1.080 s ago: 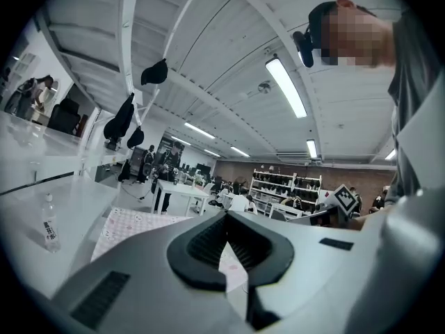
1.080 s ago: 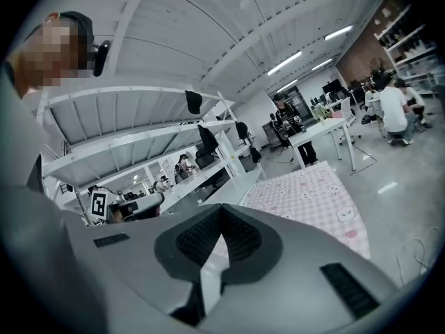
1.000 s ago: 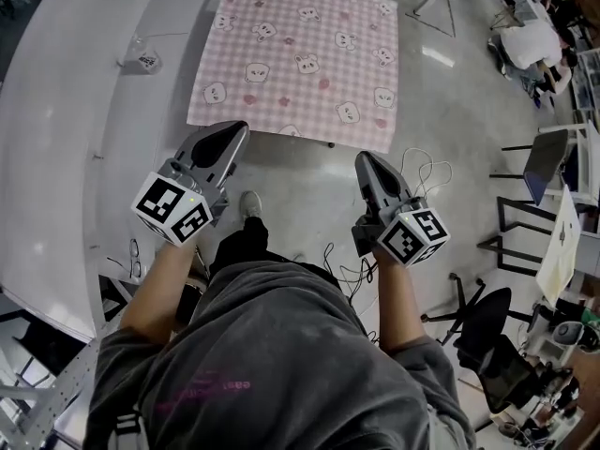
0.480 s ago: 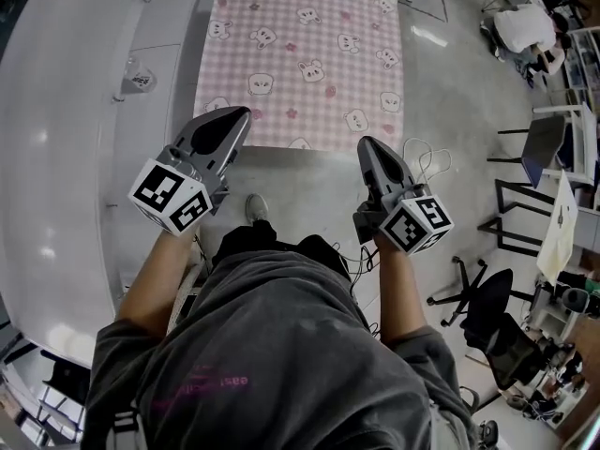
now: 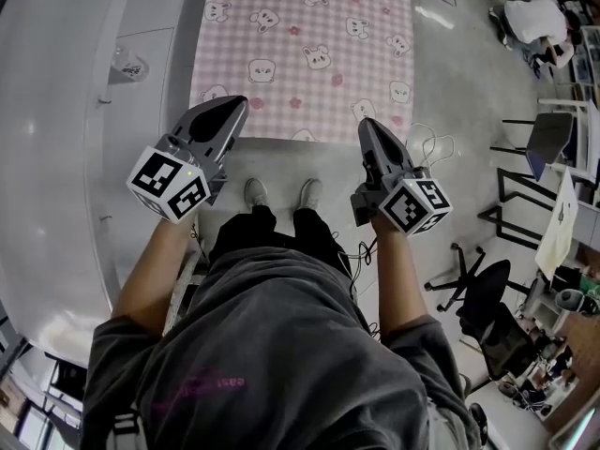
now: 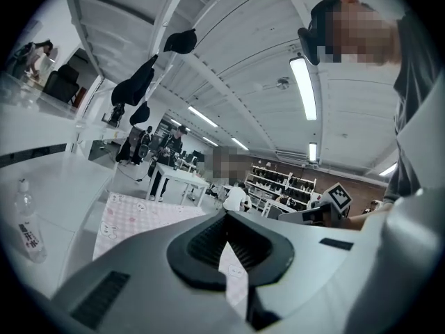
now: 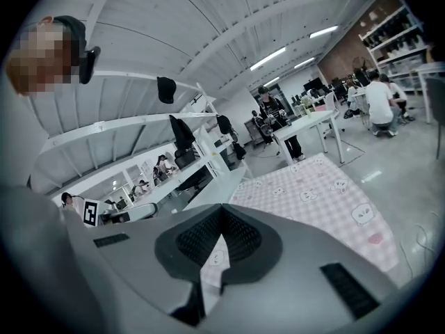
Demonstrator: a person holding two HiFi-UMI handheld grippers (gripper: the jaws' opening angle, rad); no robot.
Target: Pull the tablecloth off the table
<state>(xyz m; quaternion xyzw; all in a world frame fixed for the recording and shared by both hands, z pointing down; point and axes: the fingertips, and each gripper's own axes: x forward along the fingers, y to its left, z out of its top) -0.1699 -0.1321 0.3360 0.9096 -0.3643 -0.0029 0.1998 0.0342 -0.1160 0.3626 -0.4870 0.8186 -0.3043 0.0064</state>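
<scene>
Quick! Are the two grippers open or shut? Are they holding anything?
Left gripper: closed, holding nothing.
Right gripper: closed, holding nothing.

The table is hidden completely under a pink checked tablecloth (image 5: pixel 300 54) with bear faces, spread flat. Right beside it, a long white worktop (image 5: pixel 56 157) is seen with a clear bottle (image 5: pixel 127 64) stood on it. Some cables (image 5: pixel 427 153) are left lying on the grey floor (image 5: pixel 459 101).

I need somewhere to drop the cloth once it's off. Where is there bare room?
The white table left of the tablecloth is bare but for a bottle. Right of the tablecloth, cables and a black chair crowd the floor.
</scene>
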